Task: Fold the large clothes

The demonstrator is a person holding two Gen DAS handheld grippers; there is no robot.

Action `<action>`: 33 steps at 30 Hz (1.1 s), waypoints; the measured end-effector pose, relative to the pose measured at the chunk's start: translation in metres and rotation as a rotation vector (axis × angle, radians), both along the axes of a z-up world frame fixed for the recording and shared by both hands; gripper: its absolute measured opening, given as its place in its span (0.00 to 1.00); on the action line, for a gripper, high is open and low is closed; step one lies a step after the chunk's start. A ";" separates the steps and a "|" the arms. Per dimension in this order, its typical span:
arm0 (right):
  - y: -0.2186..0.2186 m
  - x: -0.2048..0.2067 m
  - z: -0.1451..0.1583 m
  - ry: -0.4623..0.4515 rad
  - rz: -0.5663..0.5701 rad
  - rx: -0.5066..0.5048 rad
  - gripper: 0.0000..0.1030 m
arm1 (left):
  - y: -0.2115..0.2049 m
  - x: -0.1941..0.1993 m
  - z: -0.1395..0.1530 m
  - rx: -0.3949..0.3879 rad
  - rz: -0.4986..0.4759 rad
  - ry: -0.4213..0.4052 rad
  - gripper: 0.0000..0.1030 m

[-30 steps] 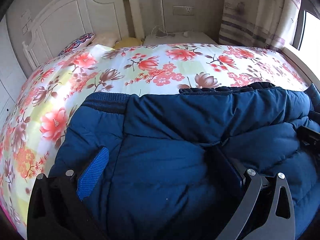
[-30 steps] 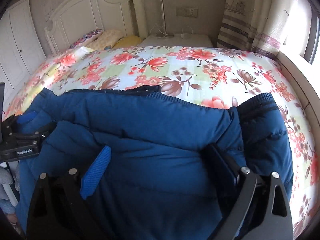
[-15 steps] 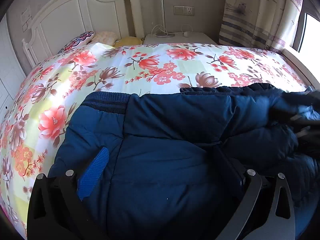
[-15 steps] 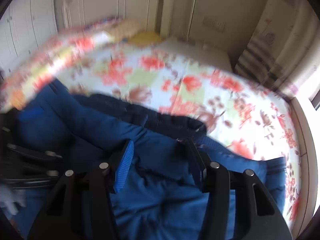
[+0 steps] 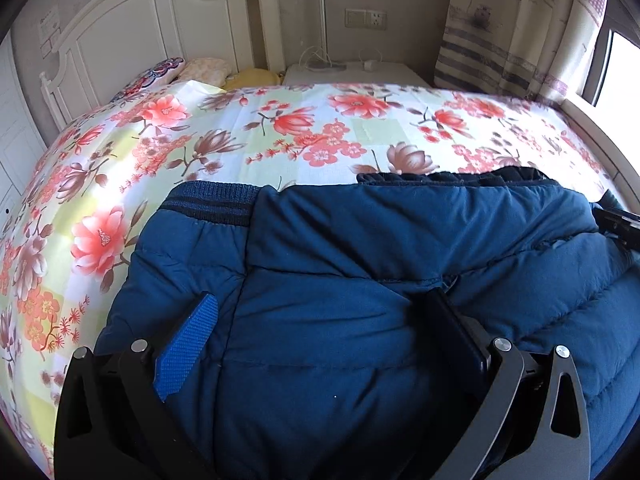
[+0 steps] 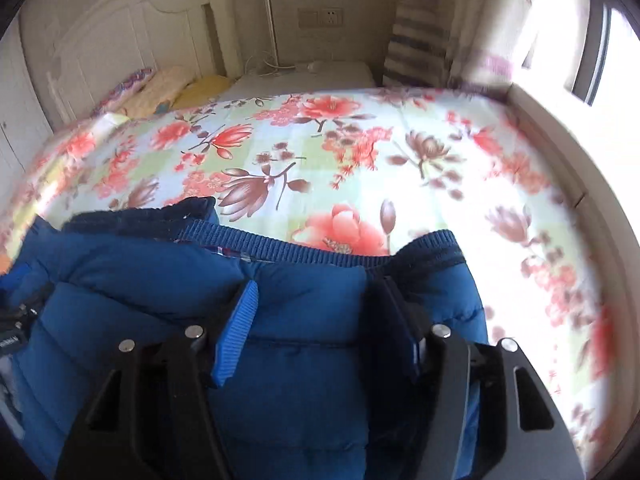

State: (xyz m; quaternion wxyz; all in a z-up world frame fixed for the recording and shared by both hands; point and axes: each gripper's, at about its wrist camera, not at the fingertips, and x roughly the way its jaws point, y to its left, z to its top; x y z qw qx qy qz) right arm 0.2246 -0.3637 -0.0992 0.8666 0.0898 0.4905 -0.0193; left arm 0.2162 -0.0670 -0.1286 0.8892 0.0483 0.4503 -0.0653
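Observation:
A puffy blue jacket [image 5: 360, 248] lies on the flowered bed cover [image 5: 280, 132], its ribbed hem [image 6: 304, 250] toward the headboard. My left gripper [image 5: 322, 300] rests open and wide on the jacket's left half, with padding bulging between its fingers. My right gripper [image 6: 316, 286] stands at the jacket's right end near the hem. Its jaws are half apart and opening, and a thick padded fold of the jacket [image 6: 312, 312] still fills the gap from pad to pad. In the left wrist view a black part of the right gripper [image 5: 618, 224] shows at the jacket's right edge.
A white headboard [image 5: 160, 40] and pillows [image 5: 208, 70] lie at the far end. A white bedside table [image 5: 352, 72] with cables stands by the wall. A striped curtain [image 5: 500, 40] and a window ledge [image 6: 560, 128] run along the right. Bare bed cover stretches beyond the jacket.
My right gripper narrowed its jaws around a jacket fold, swung left, then came back right near the hem. The jacket's right end has bunched up. My left gripper kept still.

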 end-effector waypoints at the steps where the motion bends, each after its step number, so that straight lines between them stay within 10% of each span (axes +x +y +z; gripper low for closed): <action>1: 0.002 0.001 -0.001 0.000 0.005 -0.016 0.60 | -0.001 0.002 0.002 0.010 -0.007 0.026 0.96; 9: 0.011 -0.002 -0.004 -0.014 0.010 -0.067 0.61 | -0.052 0.012 0.062 -0.085 -0.077 -0.057 0.96; 16: 0.013 -0.003 -0.003 -0.017 0.008 -0.058 0.62 | -0.104 0.038 0.000 0.091 -0.128 0.005 0.96; 26: 0.013 -0.002 -0.005 -0.018 0.006 -0.062 0.62 | 0.018 0.057 0.017 0.014 0.039 0.020 0.96; 29: 0.015 -0.003 -0.005 -0.020 0.006 -0.067 0.62 | 0.047 0.061 -0.004 -0.145 0.060 0.077 0.96; 33: 0.017 -0.002 -0.003 -0.001 0.011 -0.069 0.63 | 0.030 0.053 -0.001 -0.008 0.061 0.008 0.96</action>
